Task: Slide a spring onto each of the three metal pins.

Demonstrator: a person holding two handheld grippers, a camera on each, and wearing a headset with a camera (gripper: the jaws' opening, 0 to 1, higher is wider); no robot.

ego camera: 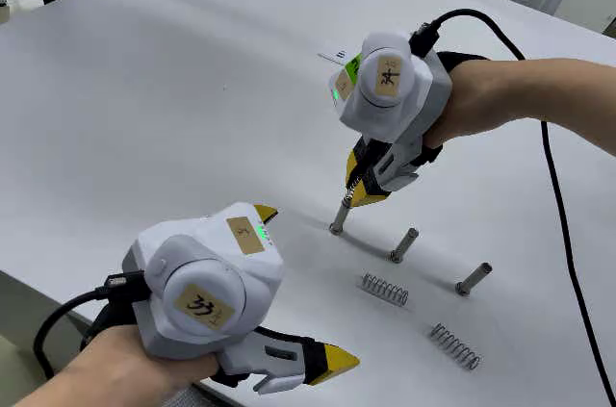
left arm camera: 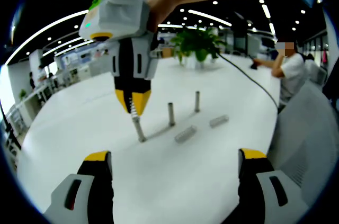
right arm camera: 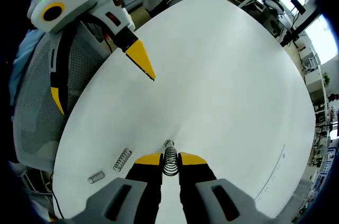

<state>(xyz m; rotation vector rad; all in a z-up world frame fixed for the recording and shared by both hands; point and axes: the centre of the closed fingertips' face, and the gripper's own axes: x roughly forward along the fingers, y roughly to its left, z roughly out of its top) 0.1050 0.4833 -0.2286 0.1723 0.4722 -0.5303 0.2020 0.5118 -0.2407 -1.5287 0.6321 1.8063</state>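
Three short metal pins stand on the white table [ego camera: 192,89]: the left pin [ego camera: 339,219], the middle pin [ego camera: 403,244] and the right pin [ego camera: 474,279]. My right gripper [ego camera: 361,190] is shut on a spring [right arm camera: 170,160], held over the top of the left pin [right arm camera: 169,143]; the spring's lower end meets the pin tip. Two more springs lie flat, one [ego camera: 385,289] by the middle pin and one [ego camera: 453,345] nearer the front. My left gripper [ego camera: 300,287] hangs open at the lower left, its jaws wide apart and holding nothing [left arm camera: 175,155].
A thin paper label [ego camera: 332,56] lies on the table behind the right gripper. The right gripper's black cable [ego camera: 553,186] trails across the table's right side. A grey mesh chair [right arm camera: 37,102] stands at the table's near edge.
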